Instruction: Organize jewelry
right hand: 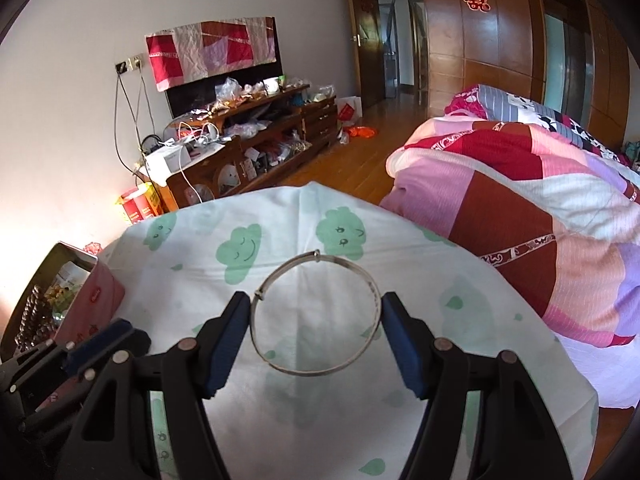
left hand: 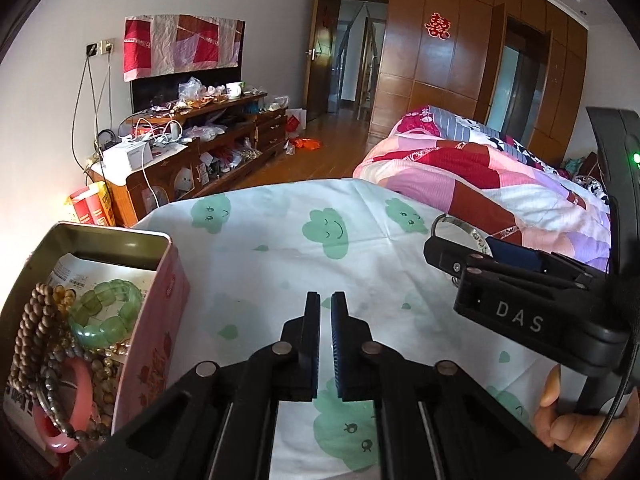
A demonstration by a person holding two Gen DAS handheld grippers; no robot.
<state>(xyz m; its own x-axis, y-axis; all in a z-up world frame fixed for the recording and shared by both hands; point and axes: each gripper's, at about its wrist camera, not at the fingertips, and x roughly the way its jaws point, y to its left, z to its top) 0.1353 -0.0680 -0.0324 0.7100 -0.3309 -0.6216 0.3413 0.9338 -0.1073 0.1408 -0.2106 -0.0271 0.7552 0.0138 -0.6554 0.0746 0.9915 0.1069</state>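
Grippers fill the foreground of both wrist views. From the right wrist, the right gripper (right hand: 316, 312) holds a thin silver bangle (right hand: 316, 314) crosswise, one blue pad pressed against each side of the ring, so the hoop hangs flat and steady above the cloth instead of swinging. Holding it across its full width looks chosen to keep a slippery wire hoop from twisting out. From the left wrist, the left gripper (left hand: 325, 344) is clenched on nothing, its jaws nearly meeting, parked over the cloud-print cloth (left hand: 280, 248) and seemingly kept clear of the other hand's path. A person's fingers (left hand: 560, 420) wrap the right tool's handle at the lower right of that view. Just left of the left gripper stands an open pink tin (left hand: 156, 312), lid off so pieces can drop straight in; inside lie a green stone bracelet (left hand: 106, 308), wooden beads (left hand: 28, 332) and a pink bangle (left hand: 60, 436). The silver ring is probably headed there. Farther off are a patchwork quilt (right hand: 520, 200) and a cluttered wooden cabinet (left hand: 192, 148).
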